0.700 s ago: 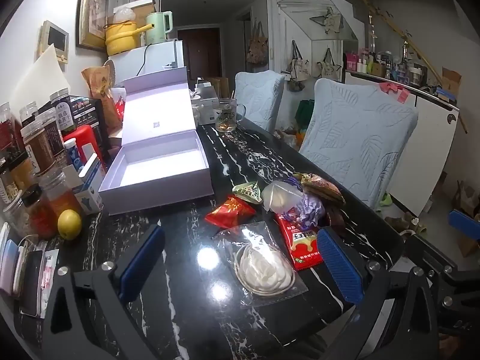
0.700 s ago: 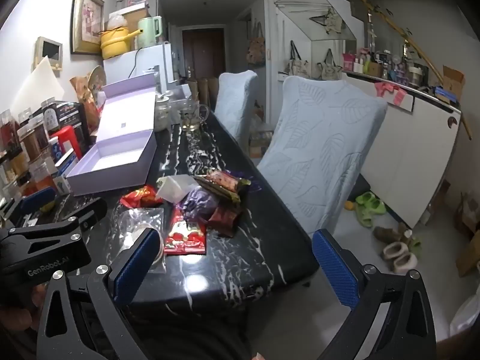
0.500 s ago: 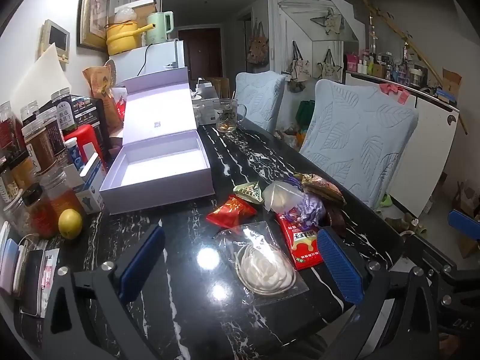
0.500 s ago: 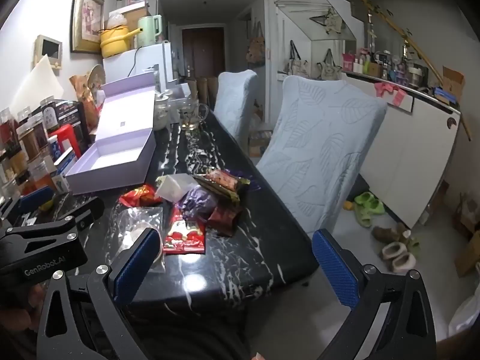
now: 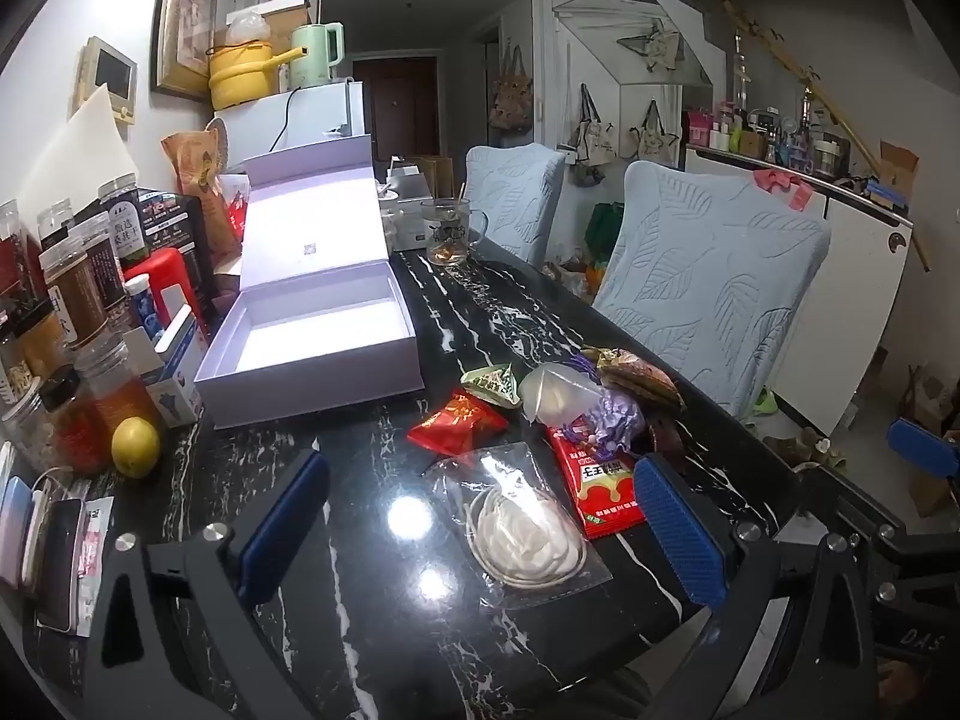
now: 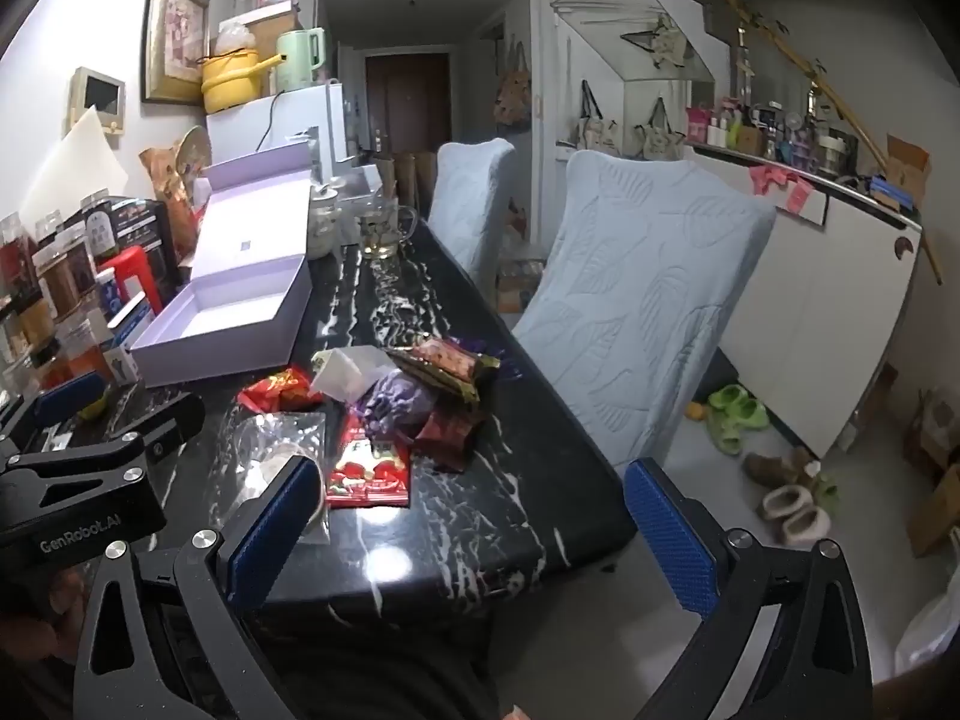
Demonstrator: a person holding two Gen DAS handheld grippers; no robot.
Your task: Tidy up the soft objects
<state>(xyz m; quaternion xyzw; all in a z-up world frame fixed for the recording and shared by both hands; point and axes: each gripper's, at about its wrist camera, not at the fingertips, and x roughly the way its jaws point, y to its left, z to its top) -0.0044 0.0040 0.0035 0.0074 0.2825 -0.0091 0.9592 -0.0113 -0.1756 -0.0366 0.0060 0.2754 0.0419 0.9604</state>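
Note:
A pile of soft packets lies on the black marble table (image 5: 372,540): a clear bag with a white coil (image 5: 522,534), a red snack packet (image 5: 457,423), a red-and-white packet (image 5: 603,486), a purple pouch (image 5: 615,417), a translucent white bag (image 5: 555,390), a green triangular packet (image 5: 492,384) and a brown wrapper (image 5: 639,375). An open lilac box (image 5: 318,339) stands empty behind them. My left gripper (image 5: 480,531) is open, its jaws either side of the clear bag, above the table. My right gripper (image 6: 474,534) is open and empty over the table's front right edge; the pile (image 6: 390,402) lies ahead-left.
Jars, bottles and cartons (image 5: 66,324) crowd the table's left side, with a lemon (image 5: 135,447) and phones (image 5: 42,540) in front. A glass mug (image 5: 450,231) stands at the back. Two covered chairs (image 5: 708,276) line the right side. Slippers (image 6: 786,507) lie on the floor.
Both grippers have shifted only slightly; the view has barely moved. Nothing has been taken hold of or moved on the table.

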